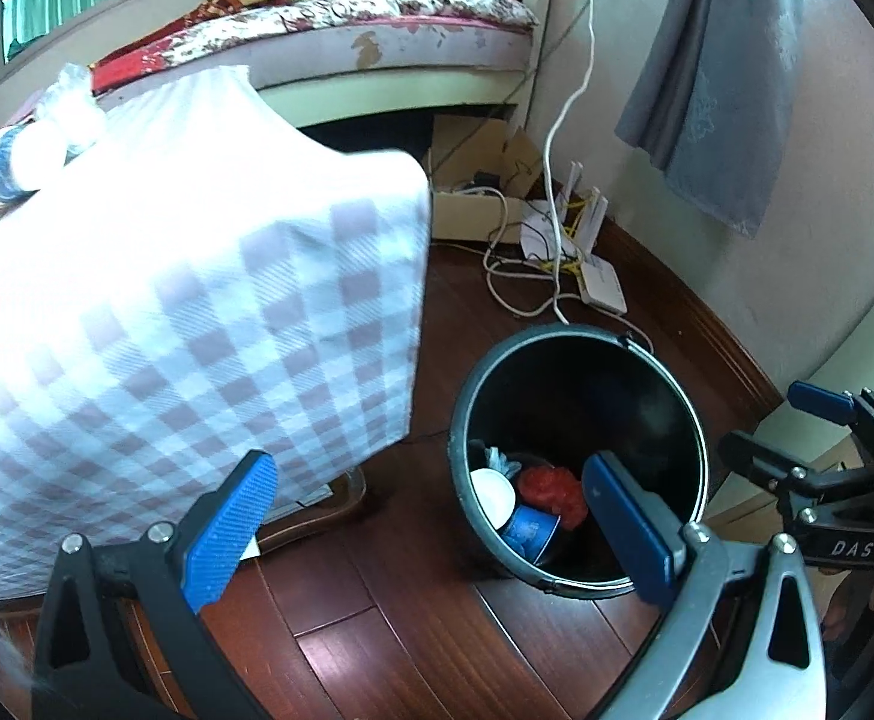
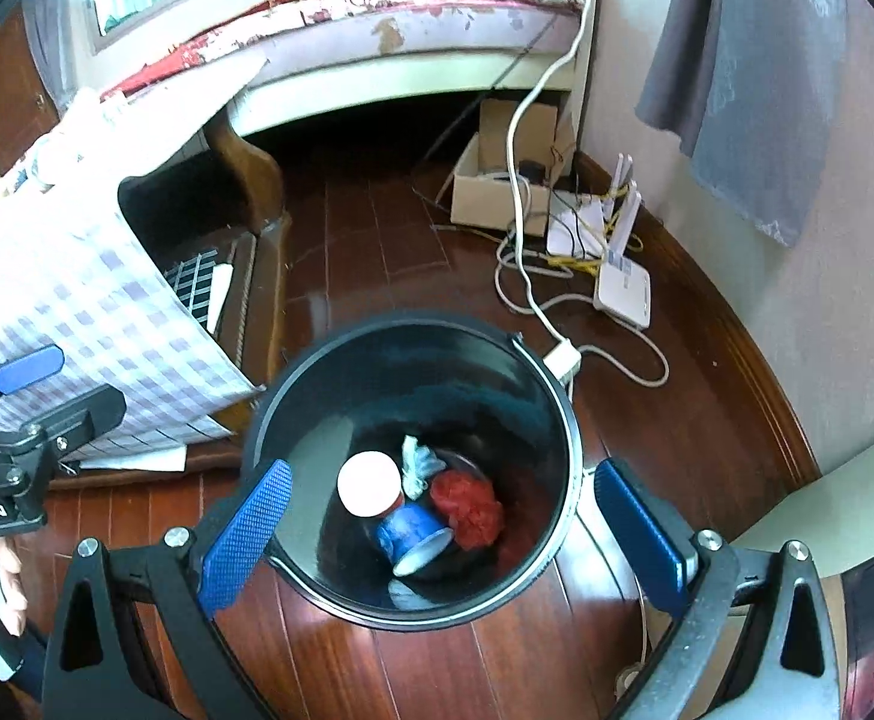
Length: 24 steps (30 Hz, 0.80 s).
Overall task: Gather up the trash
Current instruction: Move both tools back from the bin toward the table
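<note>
A black bin (image 2: 293,420) stands on the wooden floor and also shows in the left wrist view (image 1: 647,372). Inside lie a blue paper cup (image 2: 410,534), a white-rimmed cup (image 2: 368,483), a red crumpled wad (image 2: 467,507) and a pale crumpled tissue (image 2: 416,462). My right gripper (image 2: 437,531) is open and empty, straddling the bin from above. My left gripper (image 1: 431,531) is open and empty, to the left of the bin. The right gripper shows at the edge of the left wrist view (image 1: 809,438). On the table lies a blue-and-white cup (image 1: 11,165) beside clear plastic (image 1: 71,105).
A table with a checked cloth (image 1: 197,312) stands left of the bin. A cardboard box (image 2: 497,186), a white router (image 2: 620,282) and tangled cables (image 2: 533,288) lie by the wall. A bed (image 2: 407,18) is behind. A grey cloth (image 2: 755,78) hangs on the wall.
</note>
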Motion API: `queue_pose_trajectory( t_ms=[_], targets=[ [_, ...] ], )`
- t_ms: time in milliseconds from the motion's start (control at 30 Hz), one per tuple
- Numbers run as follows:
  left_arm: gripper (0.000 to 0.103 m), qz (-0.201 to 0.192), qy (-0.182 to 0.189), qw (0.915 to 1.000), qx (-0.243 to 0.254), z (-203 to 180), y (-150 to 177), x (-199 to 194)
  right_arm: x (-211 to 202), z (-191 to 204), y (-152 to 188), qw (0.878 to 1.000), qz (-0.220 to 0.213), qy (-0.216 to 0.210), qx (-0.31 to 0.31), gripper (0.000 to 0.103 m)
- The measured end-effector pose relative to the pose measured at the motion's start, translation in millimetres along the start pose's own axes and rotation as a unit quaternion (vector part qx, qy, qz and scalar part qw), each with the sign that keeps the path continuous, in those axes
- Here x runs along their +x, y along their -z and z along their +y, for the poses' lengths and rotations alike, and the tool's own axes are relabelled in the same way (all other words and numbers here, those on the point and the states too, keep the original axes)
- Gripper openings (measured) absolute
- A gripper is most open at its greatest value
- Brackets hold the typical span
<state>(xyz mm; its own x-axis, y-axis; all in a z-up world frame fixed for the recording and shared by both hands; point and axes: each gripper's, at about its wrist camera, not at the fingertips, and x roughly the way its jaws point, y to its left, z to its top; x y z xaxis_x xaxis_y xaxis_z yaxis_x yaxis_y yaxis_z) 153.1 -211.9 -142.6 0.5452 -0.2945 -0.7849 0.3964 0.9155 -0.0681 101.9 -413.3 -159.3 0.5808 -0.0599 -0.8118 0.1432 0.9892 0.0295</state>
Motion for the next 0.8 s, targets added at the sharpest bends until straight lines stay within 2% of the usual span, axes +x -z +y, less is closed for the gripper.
queue_pose_trajectory(
  t_ms=[367,567,800],
  targets=[
    [0.102,-0.052,-0.019,0.9979,-0.032,32.8,-15.8,-56.6,-51.0,41.0,-31.5,0.998,-0.060,-0.010,-0.031,0.102],
    [0.102,-0.090,-0.027,0.9943,-0.050,53.3,-25.8,-91.4,-83.0,72.3,-52.9,0.994,-0.098,-0.025,-0.053,0.102],
    [0.102,-0.116,-0.053,0.9891,-0.074,88.5,-31.3,-119.7,-107.7,112.8,-72.2,0.988,-0.128,-0.047,-0.076,0.102]
  ],
)
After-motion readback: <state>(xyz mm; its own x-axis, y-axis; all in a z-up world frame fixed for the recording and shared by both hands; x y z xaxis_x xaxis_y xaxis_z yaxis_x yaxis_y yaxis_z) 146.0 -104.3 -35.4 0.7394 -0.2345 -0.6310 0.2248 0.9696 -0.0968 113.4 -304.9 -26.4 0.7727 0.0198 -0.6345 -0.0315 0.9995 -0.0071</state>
